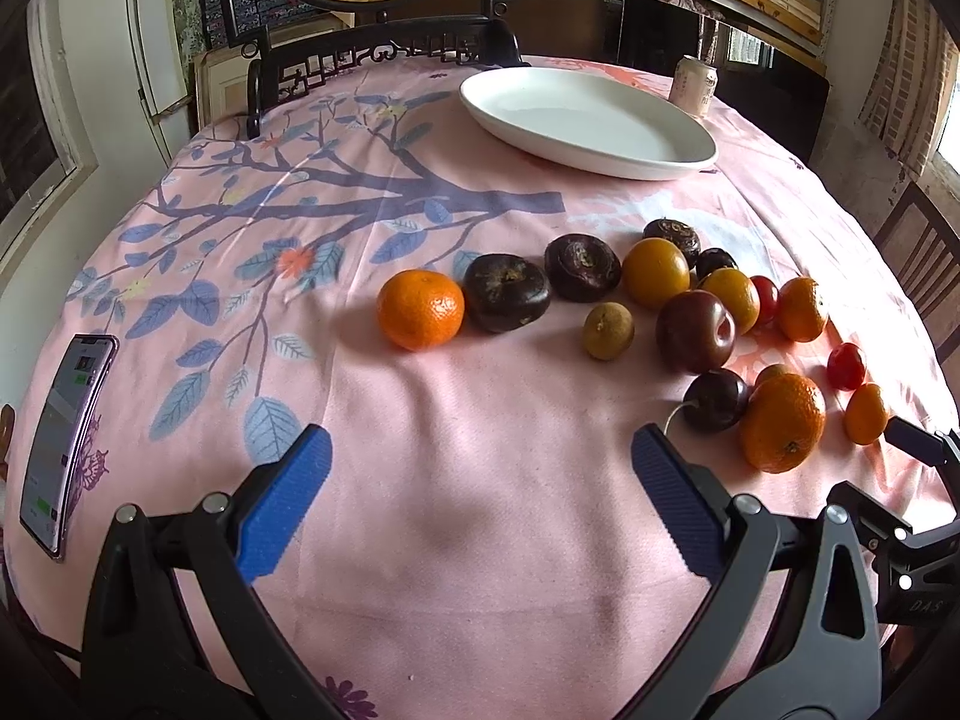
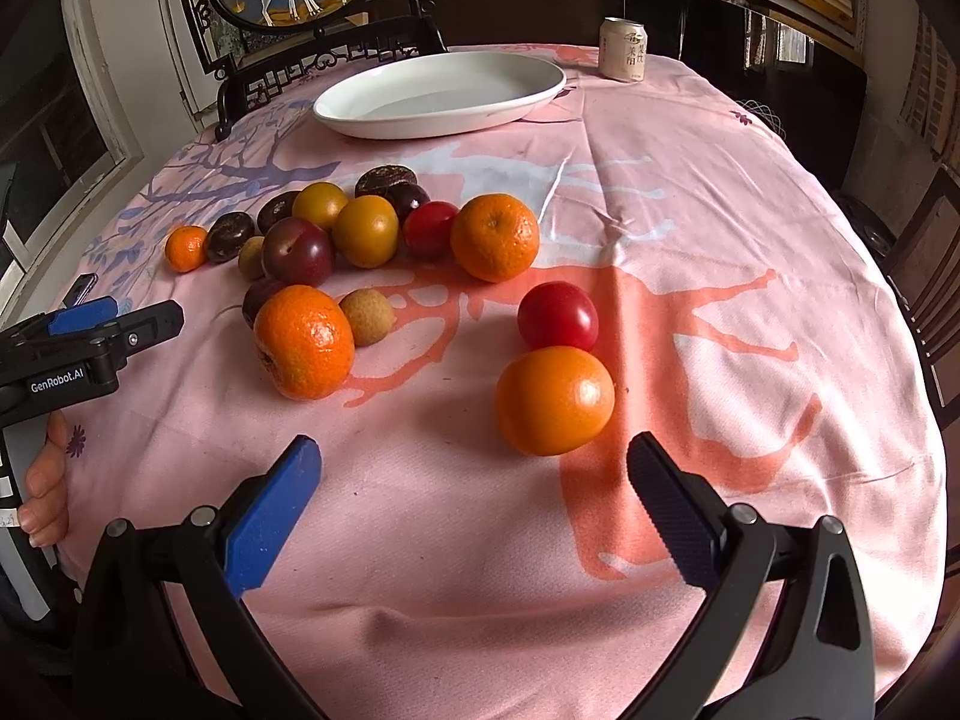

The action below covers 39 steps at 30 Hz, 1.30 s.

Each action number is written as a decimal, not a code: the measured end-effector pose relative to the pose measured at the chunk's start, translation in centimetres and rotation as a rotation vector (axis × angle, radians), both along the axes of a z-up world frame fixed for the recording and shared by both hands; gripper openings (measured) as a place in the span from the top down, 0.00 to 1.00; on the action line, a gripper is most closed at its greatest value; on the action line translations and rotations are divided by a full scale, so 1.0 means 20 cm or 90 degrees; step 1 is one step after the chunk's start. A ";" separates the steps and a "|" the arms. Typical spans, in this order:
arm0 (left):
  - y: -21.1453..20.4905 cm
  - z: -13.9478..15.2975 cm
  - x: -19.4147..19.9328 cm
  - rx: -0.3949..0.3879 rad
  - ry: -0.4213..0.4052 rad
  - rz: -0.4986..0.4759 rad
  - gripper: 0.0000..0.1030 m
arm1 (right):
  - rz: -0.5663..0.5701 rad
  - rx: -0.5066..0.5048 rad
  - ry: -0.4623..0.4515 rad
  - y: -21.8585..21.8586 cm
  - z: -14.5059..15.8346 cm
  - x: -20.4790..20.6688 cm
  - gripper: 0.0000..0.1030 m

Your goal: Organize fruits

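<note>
The left gripper [image 1: 480, 450], with its blue ribbed fingers [image 1: 282, 504] spread wide apart and nothing between them, is held low over the pink floral tablecloth [image 1: 420, 420]. From this gripper, a round orange mandarin [image 1: 420, 309] is seen at twelve o'clock, alone at the left end of the fruit. Just beside it, toward one o'clock, a dark wrinkled flattened fruit [image 1: 507, 293] is lying, and a small brownish-green round fruit [image 1: 608, 331] rests a little nearer. A dark red plum [image 1: 696, 331] sits at two o'clock among the clustered fruits. A purple-edged smartphone [image 1: 66, 444] is lying at nine o'clock near the table edge.

The right gripper [image 2: 474, 462] is likewise opened wide and is holding nothing. Just ahead of it, at one o'clock, a smooth orange fruit [image 2: 554, 400] is touching a glossy red fruit [image 2: 558, 316] behind it. At eleven o'clock a large dimpled orange mandarin [image 2: 304, 341] rests beside a pale tan round fruit [image 2: 367, 316]. Far off at twelve o'clock, a white oval ceramic platter [image 2: 438, 93] is seen with no fruit on it, and a pale drink can [image 2: 623, 50] stands upright at one o'clock.
</note>
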State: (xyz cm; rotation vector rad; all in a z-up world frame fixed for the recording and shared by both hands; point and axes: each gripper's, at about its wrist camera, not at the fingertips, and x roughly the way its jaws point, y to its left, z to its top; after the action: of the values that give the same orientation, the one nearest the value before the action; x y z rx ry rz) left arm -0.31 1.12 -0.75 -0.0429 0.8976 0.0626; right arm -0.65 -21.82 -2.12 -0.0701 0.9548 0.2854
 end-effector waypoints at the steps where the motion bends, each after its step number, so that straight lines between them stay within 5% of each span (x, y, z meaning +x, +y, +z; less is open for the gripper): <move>1: 0.00 0.01 0.00 0.001 -0.002 -0.002 0.02 | 0.000 0.001 0.000 0.00 0.00 0.00 0.01; 10: 0.12 -0.02 0.16 0.048 0.031 -0.015 0.06 | -0.008 0.004 -0.003 -0.07 0.02 0.03 0.01; 14: 0.16 -0.06 0.25 0.016 0.066 -0.025 0.29 | -0.014 0.003 -0.004 -0.10 0.02 0.06 0.01; 19: 0.17 -0.06 0.33 0.025 0.065 -0.021 0.40 | -0.009 -0.013 -0.005 -0.12 0.05 0.07 0.01; 21: 0.17 -0.06 0.34 0.030 0.059 -0.025 0.65 | -0.005 -0.020 -0.004 -0.12 0.05 0.08 0.01; 29: 0.14 -0.05 0.32 0.033 0.054 -0.041 0.64 | -0.009 -0.037 0.009 -0.11 0.03 0.13 0.01; 35: 0.14 -0.04 0.28 0.019 0.058 -0.049 0.64 | 0.002 -0.060 0.015 -0.09 0.00 0.17 0.54; 39: 0.15 -0.04 0.27 0.014 0.062 -0.047 0.64 | 0.012 -0.072 0.016 -0.09 0.01 0.15 0.57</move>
State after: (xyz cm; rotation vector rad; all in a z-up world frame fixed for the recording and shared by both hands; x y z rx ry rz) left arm 5.03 4.05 -1.64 0.0147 0.9948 0.0061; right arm 2.44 -23.64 -1.99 -0.1803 0.9957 0.2503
